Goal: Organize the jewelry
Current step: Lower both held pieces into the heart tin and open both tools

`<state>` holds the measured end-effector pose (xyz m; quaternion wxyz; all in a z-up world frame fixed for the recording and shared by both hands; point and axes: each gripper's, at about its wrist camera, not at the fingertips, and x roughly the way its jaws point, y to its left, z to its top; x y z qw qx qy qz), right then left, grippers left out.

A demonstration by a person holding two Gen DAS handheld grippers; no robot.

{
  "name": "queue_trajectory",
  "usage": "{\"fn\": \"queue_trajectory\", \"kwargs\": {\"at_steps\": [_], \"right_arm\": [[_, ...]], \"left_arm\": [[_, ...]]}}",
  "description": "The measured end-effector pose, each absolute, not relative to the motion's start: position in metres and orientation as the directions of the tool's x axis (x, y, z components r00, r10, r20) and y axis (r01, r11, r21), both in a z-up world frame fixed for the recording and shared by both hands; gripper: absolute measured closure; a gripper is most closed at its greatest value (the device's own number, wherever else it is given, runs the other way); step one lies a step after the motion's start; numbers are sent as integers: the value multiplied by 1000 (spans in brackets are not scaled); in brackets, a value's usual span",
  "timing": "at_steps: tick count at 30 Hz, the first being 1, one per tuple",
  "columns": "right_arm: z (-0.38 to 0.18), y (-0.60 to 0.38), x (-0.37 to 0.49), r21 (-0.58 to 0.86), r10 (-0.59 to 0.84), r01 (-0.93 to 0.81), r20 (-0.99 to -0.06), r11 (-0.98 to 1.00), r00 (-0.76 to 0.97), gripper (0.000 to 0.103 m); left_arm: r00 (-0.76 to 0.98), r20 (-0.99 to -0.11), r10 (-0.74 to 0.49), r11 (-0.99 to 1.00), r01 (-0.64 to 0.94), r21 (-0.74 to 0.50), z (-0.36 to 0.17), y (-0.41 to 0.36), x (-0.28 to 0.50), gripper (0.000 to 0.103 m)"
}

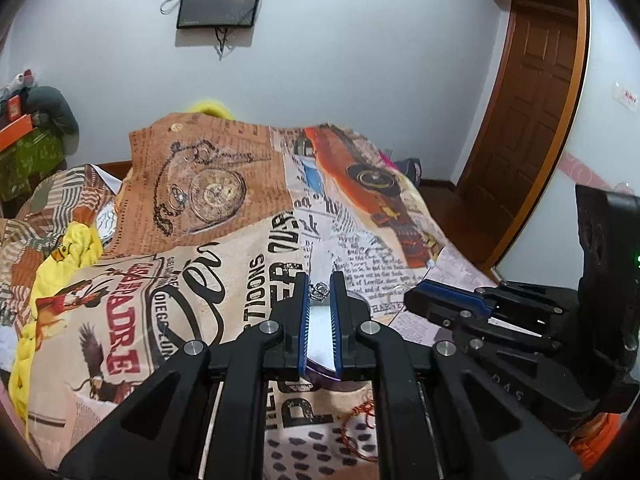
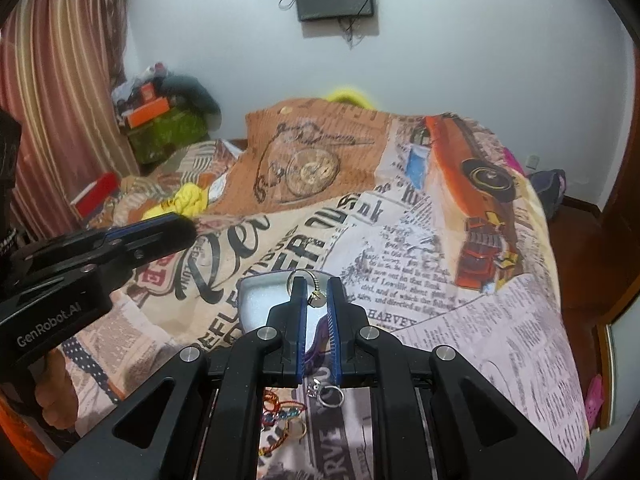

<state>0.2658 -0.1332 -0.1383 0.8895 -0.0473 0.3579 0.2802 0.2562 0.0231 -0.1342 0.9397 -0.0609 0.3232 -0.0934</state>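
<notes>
A silver ring (image 2: 331,396) lies nearest, bottom centre of the right wrist view, beside colourful bracelets (image 2: 280,410) on the newsprint bedspread (image 2: 460,320). The right gripper (image 2: 317,300) pinches a small ring (image 2: 316,299) above an open purple jewelry box (image 2: 256,300) (white-lined). The left gripper (image 1: 319,294) pinches a crown-shaped ring (image 1: 319,290) mid-frame.

Printed bedspread (image 1: 224,240), yellow cloth (image 1: 76,248), wall screen (image 1: 219,2), wooden door (image 1: 532,92), striped curtain (image 2: 60,92).
</notes>
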Motion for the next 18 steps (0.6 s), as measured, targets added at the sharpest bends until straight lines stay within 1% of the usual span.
{"fn": "queue_trajectory", "kwargs": {"at_steps": [9, 12, 18], "right_arm": [[-165, -116, 282, 124, 482, -602, -732, 789, 481, 94], [-169, -114, 285, 130, 486, -612, -742, 780, 462, 94], [-178, -111, 289, 150, 491, -628, -767, 764, 415, 94]], "left_arm": [[688, -678, -260, 965, 168, -200, -169, 23, 288, 94], [661, -701, -269, 963, 170, -209, -179, 23, 294, 94], [631, -722, -283, 959, 170, -227, -190, 24, 301, 94]]}}
